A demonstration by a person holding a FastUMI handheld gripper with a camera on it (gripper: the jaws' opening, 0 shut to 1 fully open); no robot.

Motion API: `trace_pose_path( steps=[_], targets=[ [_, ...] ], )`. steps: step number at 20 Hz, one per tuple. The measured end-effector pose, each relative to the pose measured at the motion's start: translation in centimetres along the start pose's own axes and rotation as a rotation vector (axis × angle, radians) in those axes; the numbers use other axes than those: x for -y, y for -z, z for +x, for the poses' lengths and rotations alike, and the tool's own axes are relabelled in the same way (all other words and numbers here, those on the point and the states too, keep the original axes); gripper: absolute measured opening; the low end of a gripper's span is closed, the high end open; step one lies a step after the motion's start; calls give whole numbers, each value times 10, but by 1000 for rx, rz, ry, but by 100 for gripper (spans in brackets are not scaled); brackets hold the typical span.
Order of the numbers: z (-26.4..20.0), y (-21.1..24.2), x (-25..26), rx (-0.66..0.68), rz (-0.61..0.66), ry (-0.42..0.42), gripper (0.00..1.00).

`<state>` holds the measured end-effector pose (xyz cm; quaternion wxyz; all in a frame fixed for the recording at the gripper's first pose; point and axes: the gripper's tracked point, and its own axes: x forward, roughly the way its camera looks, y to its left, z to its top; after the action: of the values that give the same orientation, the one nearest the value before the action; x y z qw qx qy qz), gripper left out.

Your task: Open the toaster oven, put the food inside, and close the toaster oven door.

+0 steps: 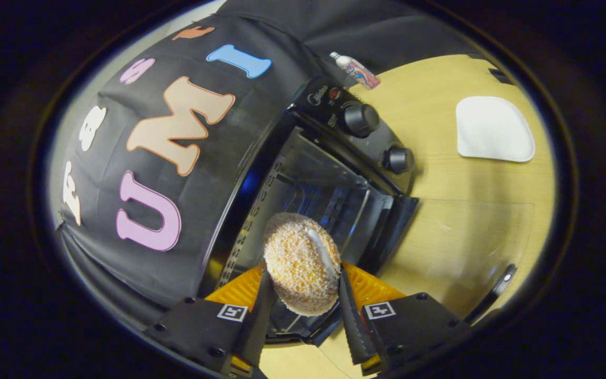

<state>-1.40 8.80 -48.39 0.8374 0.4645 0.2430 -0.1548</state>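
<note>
A round, crumb-coated bun (302, 261) with a pale stripe sits between my two fingers, and the gripper (303, 287) is shut on it. The view is rolled sideways. Just beyond the bun stands the black toaster oven (329, 173) with its cavity exposed and the inner rack rails showing. Its glass door (461, 247) lies folded down flat over the wooden table, with the door handle (497, 289) at its outer edge. Two black knobs (361, 120) sit on the oven's control panel. The bun hangs in front of the oven's mouth, above the door hinge.
A white square dish (494, 129) lies on the light wooden table (429, 105) beyond the oven's knobs. A small tube (355, 69) lies at the table's far edge by the black cloth wall (177, 173), which rises behind the oven.
</note>
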Motion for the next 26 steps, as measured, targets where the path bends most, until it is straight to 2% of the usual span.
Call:
trace_pose_path(
  steps=[6,10,15,26],
  targets=[
    [17,7,5,-4,-18,17,70],
    [17,4,8,2,-27,23,99],
    [1,-2,5,28,-48,-7,100],
    [-29,-9,1,-2,-62,-78,100]
  ],
)
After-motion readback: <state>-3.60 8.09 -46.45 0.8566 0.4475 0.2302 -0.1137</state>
